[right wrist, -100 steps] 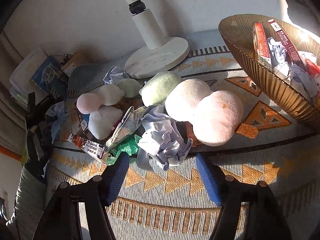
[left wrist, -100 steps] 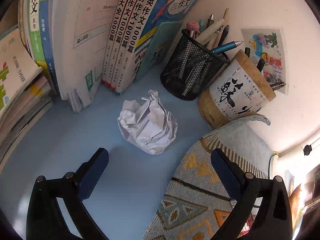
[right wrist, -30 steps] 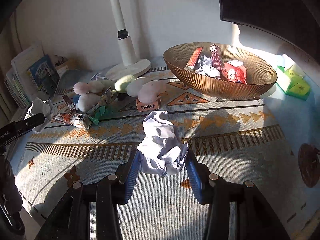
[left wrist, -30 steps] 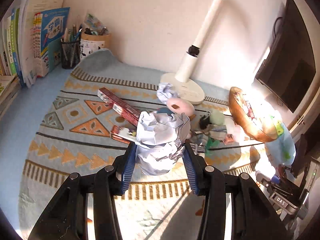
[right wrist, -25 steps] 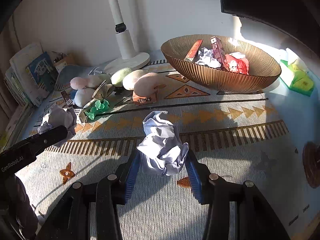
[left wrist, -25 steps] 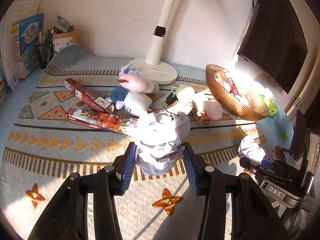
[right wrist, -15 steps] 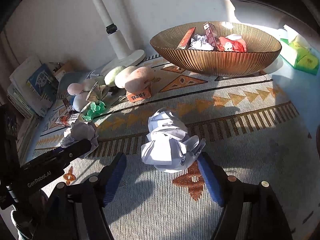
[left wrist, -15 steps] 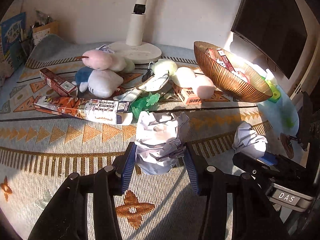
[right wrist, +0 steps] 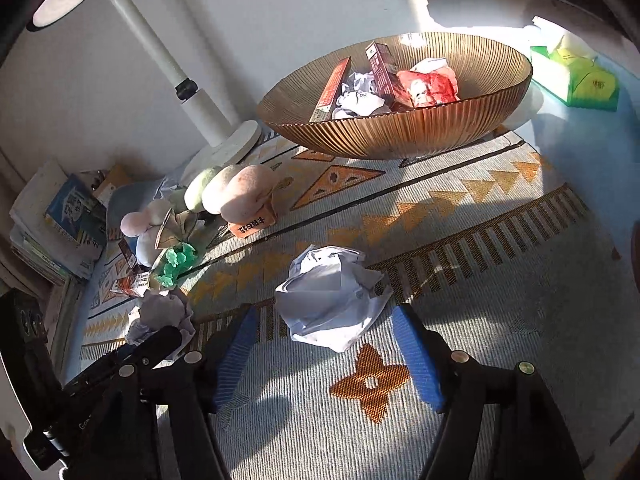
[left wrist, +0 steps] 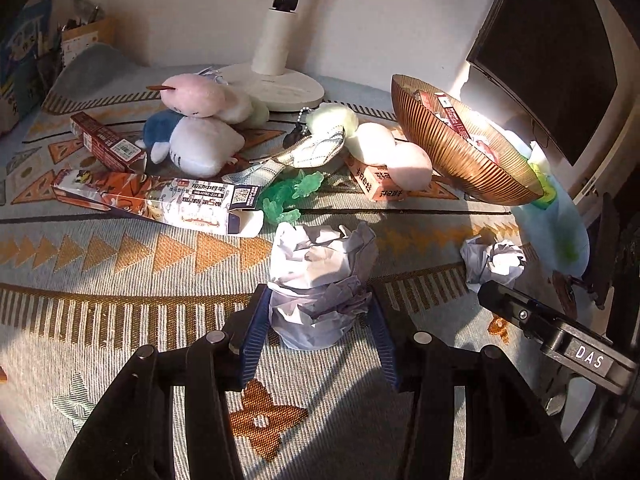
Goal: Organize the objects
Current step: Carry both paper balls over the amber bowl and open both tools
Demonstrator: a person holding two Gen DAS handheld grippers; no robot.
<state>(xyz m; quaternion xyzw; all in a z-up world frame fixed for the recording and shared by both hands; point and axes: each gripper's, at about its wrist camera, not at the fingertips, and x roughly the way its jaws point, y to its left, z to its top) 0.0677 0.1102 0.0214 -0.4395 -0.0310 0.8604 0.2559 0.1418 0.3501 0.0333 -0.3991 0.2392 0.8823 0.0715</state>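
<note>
Ribbed bowl (right wrist: 400,136) holds cartons, crumpled papers, a red wrapper. Left gripper (left wrist: 318,322) clamps a paper ball (left wrist: 320,276). Right gripper (right wrist: 328,356), jaws just widened, straddles a loose paper wad (right wrist: 332,300).

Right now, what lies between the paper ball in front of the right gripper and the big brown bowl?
Only bare patterned mat, seen from the right wrist, separates the crumpled paper ball from the bowl.

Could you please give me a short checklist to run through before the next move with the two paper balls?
1. Left gripper clamps its crumpled paper ball: ok.
2. Right gripper jaws apart, just opened, pads clear of the second paper ball: ok.
3. Second paper ball rests on the mat: ok.
4. Ribbed bowl has room among the boxes and paper: ok.
5. Path to the bowl clear of the plush toys: cannot tell.
</note>
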